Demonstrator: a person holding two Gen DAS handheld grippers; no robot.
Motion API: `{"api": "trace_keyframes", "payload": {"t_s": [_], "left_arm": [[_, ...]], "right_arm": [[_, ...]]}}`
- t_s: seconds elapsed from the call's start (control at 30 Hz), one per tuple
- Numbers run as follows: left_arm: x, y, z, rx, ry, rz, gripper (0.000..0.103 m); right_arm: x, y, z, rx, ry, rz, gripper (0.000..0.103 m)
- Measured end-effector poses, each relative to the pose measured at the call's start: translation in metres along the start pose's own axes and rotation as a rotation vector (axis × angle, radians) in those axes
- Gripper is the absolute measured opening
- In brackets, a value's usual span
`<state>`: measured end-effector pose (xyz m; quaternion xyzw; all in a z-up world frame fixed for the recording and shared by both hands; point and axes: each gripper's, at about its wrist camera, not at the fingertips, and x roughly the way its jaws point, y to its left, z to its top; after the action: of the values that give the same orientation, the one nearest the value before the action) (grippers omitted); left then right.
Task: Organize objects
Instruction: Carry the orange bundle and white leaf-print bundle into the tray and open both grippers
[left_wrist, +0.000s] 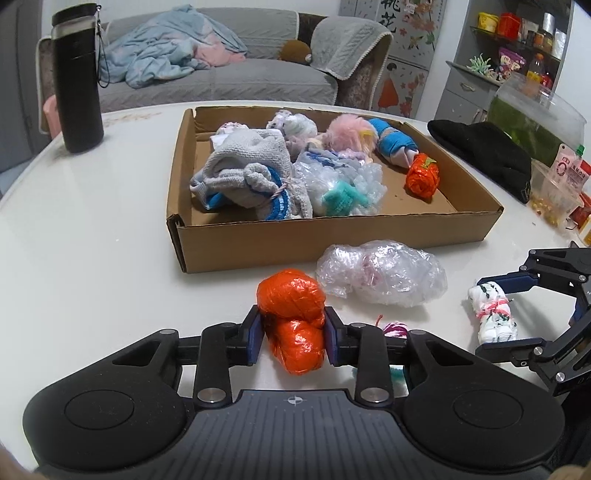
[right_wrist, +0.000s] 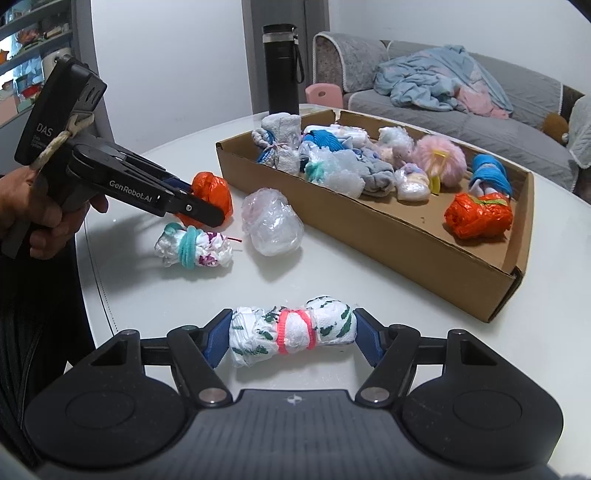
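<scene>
Orange plastic bundle (left_wrist: 291, 325) is pinched between the left gripper (left_wrist: 293, 334) fingers right on the white table (left_wrist: 92, 258), and the right gripper (right_wrist: 293, 338) has its fingers pressed on both ends of a white-and-green roll with a pink band (right_wrist: 291, 334). So it looks like the pick-up step, both bundles grabbed but not lifted yet. Next move is probably raising them over the cardboard box (left_wrist: 332, 236) wall and dropping them into a free spot, while the clear bag (left_wrist: 380, 275) and teal-banded roll (right_wrist: 194, 247) wait on the table.

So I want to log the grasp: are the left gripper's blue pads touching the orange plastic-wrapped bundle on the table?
Touching. The left wrist view shows both pads of the left gripper pressed against the orange plastic-wrapped bundle, no gap on either side.
</scene>
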<state>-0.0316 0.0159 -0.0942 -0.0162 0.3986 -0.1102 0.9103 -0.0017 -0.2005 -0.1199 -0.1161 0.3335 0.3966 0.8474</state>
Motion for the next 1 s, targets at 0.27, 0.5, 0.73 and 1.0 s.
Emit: {"api": "trace_keyframes", "payload": {"t_s": [0.27,0.5,0.73,1.0], "left_arm": [[-0.025,-0.003,0.016,0.039,-0.053,-0.008,0.039],[-0.042,-0.033,0.064,0.138,-0.135,-0.045,0.039],[-0.02,-0.075,0.118,0.22,-0.151,-0.12,0.039],[0.049,-0.108,0.131,0.26,-0.035,-0.196,0.039]], "right_arm": [[-0.028,-0.01,0.008,0.028,-0.035,-0.045,0.065],[-0.056,-0.028,0.045,0.02,-0.104,-0.115,0.065],[-0.046,-0.058,0.082,0.04,-0.126,-0.186,0.065],[-0.015,-0.079,0.08,0.078,-0.083,-0.206,0.065]]}}
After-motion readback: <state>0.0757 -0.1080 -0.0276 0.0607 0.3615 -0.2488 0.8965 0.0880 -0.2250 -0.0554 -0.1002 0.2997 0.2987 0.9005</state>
